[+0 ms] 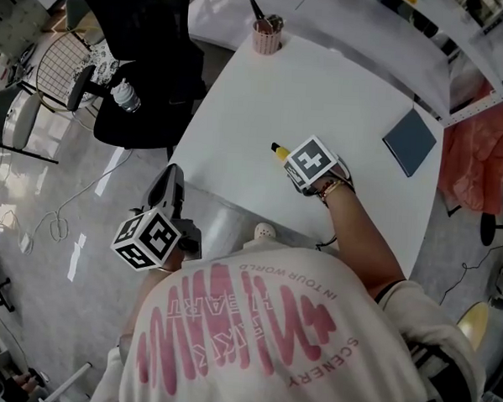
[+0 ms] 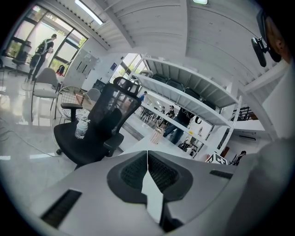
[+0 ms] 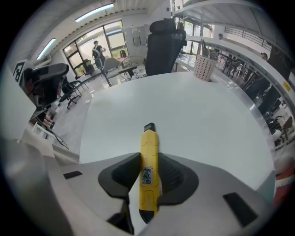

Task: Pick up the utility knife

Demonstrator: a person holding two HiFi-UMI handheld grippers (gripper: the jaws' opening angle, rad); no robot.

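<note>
Yellow utility knife (image 3: 148, 170) on white table (image 3: 203, 115)

I count one utility knife (image 3: 149, 138), one table (image 1: 349, 100), one pen cup (image 1: 266, 37), one dark notebook (image 1: 410, 141), one chair (image 1: 145, 56) (one bottle (image 1: 127, 97) on its seat), and two grippers: left gripper (image 2: 147, 159), right gripper (image 3: 148, 168).

The utility knife (image 3: 148, 170) looks like smooth yellow plastic. The table (image 1: 342, 83) is matt white and smooth; the office chair (image 2: 115, 110) has black mesh.
</note>
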